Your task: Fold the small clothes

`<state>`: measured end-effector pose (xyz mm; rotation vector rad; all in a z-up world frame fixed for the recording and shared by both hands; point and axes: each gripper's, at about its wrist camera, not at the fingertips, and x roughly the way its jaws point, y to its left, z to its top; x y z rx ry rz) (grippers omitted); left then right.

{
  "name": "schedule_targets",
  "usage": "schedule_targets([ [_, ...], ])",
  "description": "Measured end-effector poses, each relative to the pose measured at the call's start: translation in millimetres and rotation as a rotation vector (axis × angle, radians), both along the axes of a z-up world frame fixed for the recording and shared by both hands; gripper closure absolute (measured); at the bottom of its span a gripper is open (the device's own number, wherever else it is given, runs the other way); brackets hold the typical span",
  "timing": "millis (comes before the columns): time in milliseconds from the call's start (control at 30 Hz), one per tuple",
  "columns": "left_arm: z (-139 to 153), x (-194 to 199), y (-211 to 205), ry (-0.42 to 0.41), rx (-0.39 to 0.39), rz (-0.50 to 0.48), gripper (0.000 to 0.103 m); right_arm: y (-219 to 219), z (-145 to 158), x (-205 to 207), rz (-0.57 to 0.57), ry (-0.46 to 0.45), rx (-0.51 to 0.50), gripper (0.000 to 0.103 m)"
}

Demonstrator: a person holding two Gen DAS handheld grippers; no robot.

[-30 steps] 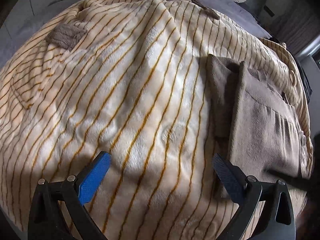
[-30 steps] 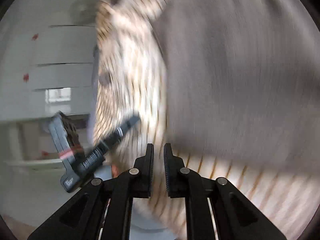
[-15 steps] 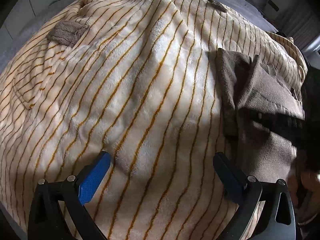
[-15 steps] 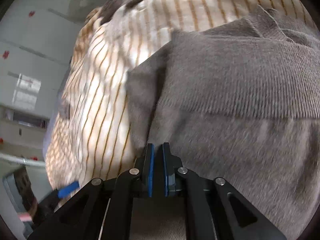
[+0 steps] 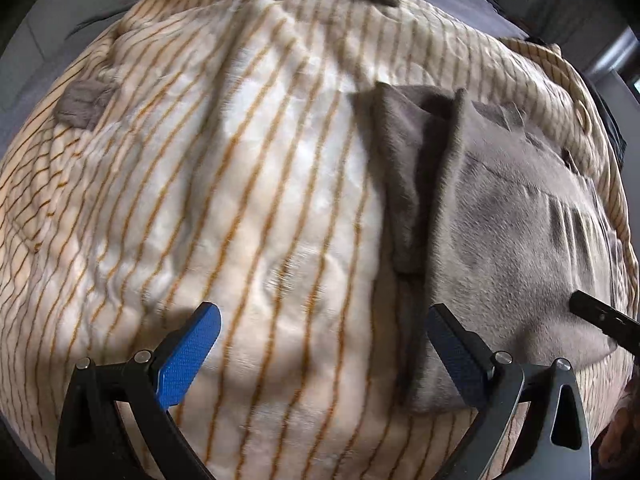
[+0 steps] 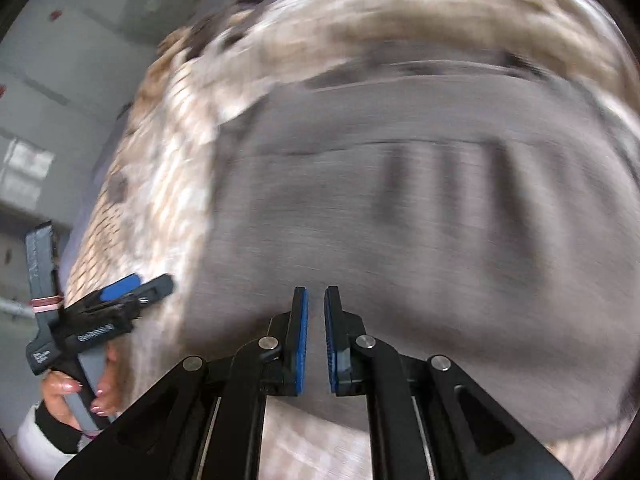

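Soft cloth and hard plastic

The striped blanket (image 5: 248, 208) is fluffy cloth. The grey garment (image 5: 512, 248) looks soft and fuzzy. The left gripper (image 5: 320, 336) is matt black plastic with bumpy blue pads (image 5: 188, 354).

The right gripper (image 6: 316, 300) is pulling back off the grey garment (image 5: 516, 248), its fingers (image 6: 300, 336) parting slightly; through the blur, it seems to be holding no cloth.
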<state>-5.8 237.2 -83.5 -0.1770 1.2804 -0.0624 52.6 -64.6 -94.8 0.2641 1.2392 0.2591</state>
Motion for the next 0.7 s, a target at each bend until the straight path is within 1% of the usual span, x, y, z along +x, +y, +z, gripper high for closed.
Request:
schedule_targets([
  [67, -1.6, 0.5, -8.4, 0.005, 0.007, -0.013, 0.0, -22.9, -2.1, -7.8, -0.056, 0.02, -0.029, 0.093],
  [133, -3.6, 2.2, -14.9, 0.012, 0.011, -0.026, 0.0, -39.6, -14.6, -16.1, -0.104, 0.062, -0.056, 0.093],
  [167, -4.6, 3.7, -19.2, 0.018, 0.016, -0.036, 0.0, -46.7, -22.1, -20.0, -0.123, 0.084, -0.048, 0.094],
  [200, -5.0, 3.5, -20.5, 0.02, 0.021, -0.041, 0.0, -57.4, -25.6, -24.2, -0.135, 0.093, -0.016, 0.094],
  [267, -6.3, 6.3, -26.6, 0.024, 0.033, -0.052, 0.0, -66.4, -27.4, -29.8, -0.143, 0.087, 0.016, 0.094],
  [367, -6.9, 10.3, -33.1, 0.036, 0.048, -0.06, 0.0, -62.3, -27.2, -30.5, -0.123, 0.069, -0.011, 0.093],
  [433, -7.7, 12.9, -37.6, 0.044, 0.056, -0.067, 0.0, -55.1, -28.6, -29.1, -0.117, 0.065, -0.021, 0.088],
  [500, -8.7, 16.0, -44.2, 0.05, 0.061, -0.08, 0.0, -54.7, -26.6, -29.0, -0.121, 0.061, -0.001, 0.079],
  [533, -8.7, 17.3, -47.6, 0.05, 0.065, -0.085, 0.0, -53.7, -25.5, -30.5, -0.121, 0.058, 0.005, 0.077],
  [700, -11.7, 19.9, -59.8, 0.066, 0.057, -0.086, 0.0, -49.0, -16.9, -36.6, -0.133, 0.049, 0.034, 0.057],
])
